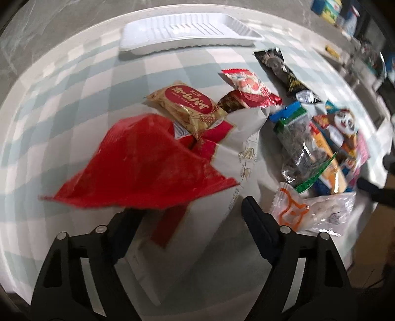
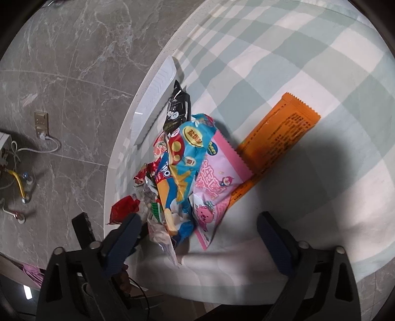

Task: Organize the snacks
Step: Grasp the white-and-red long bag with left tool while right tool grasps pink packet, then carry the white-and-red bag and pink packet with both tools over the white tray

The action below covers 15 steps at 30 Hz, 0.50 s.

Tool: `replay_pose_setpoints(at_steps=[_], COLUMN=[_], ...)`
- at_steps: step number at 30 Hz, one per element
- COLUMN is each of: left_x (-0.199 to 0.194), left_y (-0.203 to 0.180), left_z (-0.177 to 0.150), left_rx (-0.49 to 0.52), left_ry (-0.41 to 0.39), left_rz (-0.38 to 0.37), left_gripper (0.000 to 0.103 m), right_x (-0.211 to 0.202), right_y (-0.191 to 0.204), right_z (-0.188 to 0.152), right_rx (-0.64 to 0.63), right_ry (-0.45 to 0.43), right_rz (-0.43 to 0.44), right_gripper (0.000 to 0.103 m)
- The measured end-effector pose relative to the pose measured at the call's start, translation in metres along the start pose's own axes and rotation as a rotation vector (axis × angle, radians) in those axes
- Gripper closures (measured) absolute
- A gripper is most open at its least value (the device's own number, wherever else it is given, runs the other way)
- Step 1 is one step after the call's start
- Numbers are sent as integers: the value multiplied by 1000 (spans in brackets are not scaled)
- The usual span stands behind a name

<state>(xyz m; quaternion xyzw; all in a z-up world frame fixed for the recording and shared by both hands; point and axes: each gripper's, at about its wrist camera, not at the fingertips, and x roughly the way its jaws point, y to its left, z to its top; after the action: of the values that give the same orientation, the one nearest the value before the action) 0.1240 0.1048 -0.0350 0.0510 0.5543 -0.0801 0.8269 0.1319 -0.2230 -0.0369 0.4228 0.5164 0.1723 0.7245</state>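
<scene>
A pile of snack packets lies on a checked tablecloth (image 1: 74,81). In the left wrist view a blurred red packet (image 1: 143,163) sits just ahead of my open left gripper (image 1: 190,210), over a white and red bag (image 1: 237,138). A gold packet (image 1: 187,108), a red and white packet (image 1: 246,84), a black packet (image 1: 279,66) and a clear orange-print packet (image 1: 313,210) lie around. In the right wrist view my open right gripper (image 2: 197,222) hovers over a blue packet (image 2: 185,168), a pink packet (image 2: 217,182) and an orange packet (image 2: 279,133).
A white plastic tray (image 1: 187,29) stands at the table's far edge; it also shows in the right wrist view (image 2: 155,98). Marble floor (image 2: 74,74) with cables and a socket lies beyond the table edge. Shelves of goods (image 1: 345,14) are at the far right.
</scene>
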Motion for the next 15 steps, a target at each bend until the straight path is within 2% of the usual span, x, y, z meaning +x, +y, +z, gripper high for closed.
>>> replay_pose_setpoints(at_steps=[5,8,13,15], left_x=[0,0,-3,-4], left_y=[-1,-2,-8,-8], left_z=[6,8,8,8], left_rx=[28,48,82,89], left_ry=[-6,-8,-11,-12], left_rz=[-19,-27,-44,-52], left_gripper=[41,49,63,67], right_x=[14,18,25,28], right_y=[2,0,-8,-11], right_z=[-1,-1,5,5], right_rx=[32,67,166,196], right_ry=[30,19,22,33], right_rz=[24,13,45,37], right_gripper=[38,44,52,63])
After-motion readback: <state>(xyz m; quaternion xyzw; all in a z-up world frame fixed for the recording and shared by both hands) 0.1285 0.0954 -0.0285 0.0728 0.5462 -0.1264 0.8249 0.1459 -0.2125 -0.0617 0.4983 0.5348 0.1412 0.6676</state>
